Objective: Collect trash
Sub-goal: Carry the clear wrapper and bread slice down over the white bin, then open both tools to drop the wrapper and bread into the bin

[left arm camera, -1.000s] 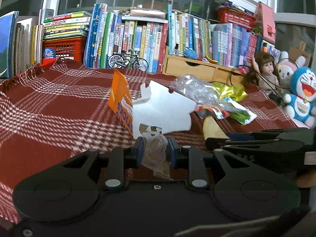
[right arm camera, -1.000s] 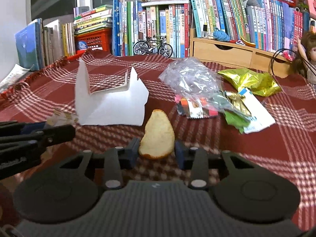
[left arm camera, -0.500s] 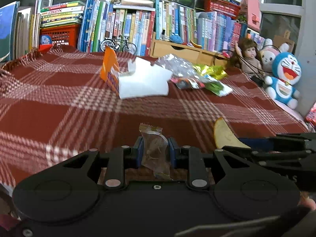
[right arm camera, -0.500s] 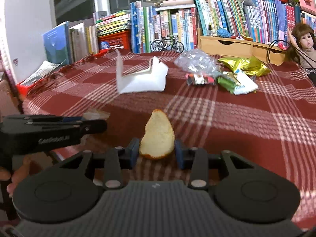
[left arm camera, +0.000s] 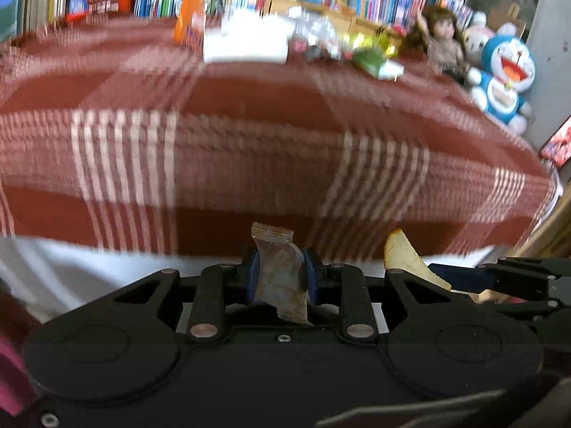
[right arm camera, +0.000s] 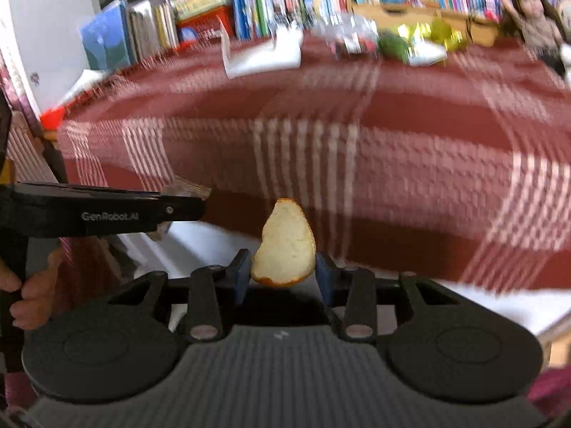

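I was mid-carry: my left gripper (left arm camera: pixel 279 274) pinched a wrapper (left arm camera: pixel 280 274), my right gripper (right arm camera: pixel 282 271) clamped a peel (right arm camera: pixel 285 246), both off the desk (left arm camera: pixel 249 149) edge. Next I needed a bin below; none showed.

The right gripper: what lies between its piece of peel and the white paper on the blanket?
Only bare plaid blanket separates the peel from the white paper, per the right wrist view.
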`<state>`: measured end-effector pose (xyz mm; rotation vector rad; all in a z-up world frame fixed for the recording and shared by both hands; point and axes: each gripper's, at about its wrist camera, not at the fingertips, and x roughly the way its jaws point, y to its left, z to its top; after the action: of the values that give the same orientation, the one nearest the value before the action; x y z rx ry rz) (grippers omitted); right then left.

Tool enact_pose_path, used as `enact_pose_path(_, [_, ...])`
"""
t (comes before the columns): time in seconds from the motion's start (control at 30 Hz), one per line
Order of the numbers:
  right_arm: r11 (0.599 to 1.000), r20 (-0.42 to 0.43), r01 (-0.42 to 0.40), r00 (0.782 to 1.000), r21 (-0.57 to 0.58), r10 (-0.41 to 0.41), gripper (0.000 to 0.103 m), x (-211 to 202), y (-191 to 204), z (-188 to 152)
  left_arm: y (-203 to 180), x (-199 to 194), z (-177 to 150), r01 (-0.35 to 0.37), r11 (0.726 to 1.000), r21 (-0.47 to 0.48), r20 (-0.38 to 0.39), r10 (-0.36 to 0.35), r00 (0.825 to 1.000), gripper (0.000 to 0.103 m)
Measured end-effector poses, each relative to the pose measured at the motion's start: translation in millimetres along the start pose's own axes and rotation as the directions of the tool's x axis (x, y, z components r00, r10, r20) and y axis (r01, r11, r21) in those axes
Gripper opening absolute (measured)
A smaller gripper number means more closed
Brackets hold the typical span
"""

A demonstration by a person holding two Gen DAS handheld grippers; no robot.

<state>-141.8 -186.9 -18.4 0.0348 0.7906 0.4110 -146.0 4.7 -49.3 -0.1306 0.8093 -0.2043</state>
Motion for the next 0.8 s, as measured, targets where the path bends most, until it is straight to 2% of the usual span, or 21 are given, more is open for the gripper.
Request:
enact_pose_path(0.1, [1.000,-0.052,0.010,0.999,0.010,-0.009,0.045,10,0,-16,0,14,-14,-0.030,0.999,0.011,-0.074,0.031,0.997,0.025])
enact_pose_path(0.3, [1.000,-0.138,0.018,0.990,0.023,-0.015,0.045,30,-2,-43,2,38,-39,-0.044,0.999,0.018,-0.191,0.047,0.981,0.025])
enact_pose_path(0.57, [0.997,-0.214,0.021,0.977,0.075,-0.005,0.046,49,-8,-66,1,61,-60,-0.049,0.999,0.015,-0.283,0.051,0.958,0.025])
enact_pose_path(0.8, [0.995,-0.249,0.025,0.968,0.092,-0.001,0.046,60,-11,-76,-1,70,-70,-0.044,0.999,0.025,-0.323,0.050,0.945,0.025])
